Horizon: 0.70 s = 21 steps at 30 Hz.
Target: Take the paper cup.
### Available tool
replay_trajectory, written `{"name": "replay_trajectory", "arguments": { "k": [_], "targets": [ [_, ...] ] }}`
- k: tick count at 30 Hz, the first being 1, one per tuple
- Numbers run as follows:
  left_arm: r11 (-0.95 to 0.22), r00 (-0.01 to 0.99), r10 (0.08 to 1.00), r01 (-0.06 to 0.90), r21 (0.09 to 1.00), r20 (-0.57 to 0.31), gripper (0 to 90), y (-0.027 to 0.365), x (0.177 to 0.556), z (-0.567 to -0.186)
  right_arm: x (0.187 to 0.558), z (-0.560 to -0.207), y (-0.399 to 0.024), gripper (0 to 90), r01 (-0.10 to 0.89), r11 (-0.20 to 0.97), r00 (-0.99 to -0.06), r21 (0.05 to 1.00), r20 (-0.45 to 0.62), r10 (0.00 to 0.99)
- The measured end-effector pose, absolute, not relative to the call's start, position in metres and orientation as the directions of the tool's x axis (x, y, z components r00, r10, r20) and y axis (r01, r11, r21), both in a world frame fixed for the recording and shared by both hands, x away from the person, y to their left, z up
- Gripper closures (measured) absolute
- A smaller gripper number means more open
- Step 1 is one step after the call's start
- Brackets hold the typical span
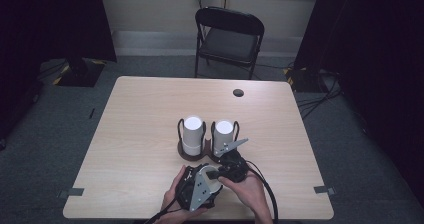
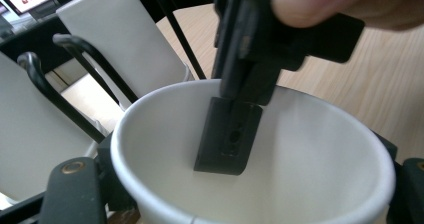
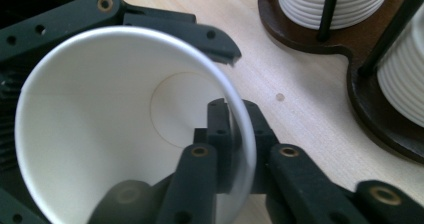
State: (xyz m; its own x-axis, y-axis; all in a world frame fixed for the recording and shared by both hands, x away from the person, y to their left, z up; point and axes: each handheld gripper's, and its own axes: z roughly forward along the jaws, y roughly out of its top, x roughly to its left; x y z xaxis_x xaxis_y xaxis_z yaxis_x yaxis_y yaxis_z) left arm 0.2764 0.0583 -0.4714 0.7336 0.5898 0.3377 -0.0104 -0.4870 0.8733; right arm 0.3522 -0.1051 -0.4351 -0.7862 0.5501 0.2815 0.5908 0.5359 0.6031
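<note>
Risk comes first from the cup being thin paper: if the right gripper squeezes harder or the two hands pull in different directions, I think the rim can bend or tear, or the cup can slip out and fall on the table. The cup is near the table's close edge, in front of the holder with its two cup stacks.

The right gripper has its jaws almost together, pinching the cup wall at the rim, one jaw inside and one outside. The left gripper is about half open; its jaws stand on both sides of the cup, close to its outside. Whether they press on it I cannot tell.
</note>
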Motion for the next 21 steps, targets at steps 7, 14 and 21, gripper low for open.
{"name": "replay_trajectory", "arguments": {
  "k": [7, 14, 21],
  "targets": [
    [-0.47, 0.734, 0.604, 0.014, 0.883, 0.31, 22.5, 0.062, 0.279, -0.474, 0.351, -0.434, -0.107, 77.3, 0.584, 0.522, -0.786, 0.622, 0.274, 0.554],
    [-0.444, 0.731, 0.622, 0.036, 0.895, 0.28, 22.3, 0.064, 0.28, -0.474, 0.348, -0.432, -0.114, 73.6, 0.563, 0.48, -0.789, 0.673, 0.263, 0.556],
    [-0.434, 0.729, 0.632, 0.055, 0.899, 0.261, 22.3, 0.067, 0.283, -0.473, 0.344, -0.431, -0.125, 72.3, 0.539, 0.408, -0.785, 0.737, 0.264, 0.56]
  ]
}}
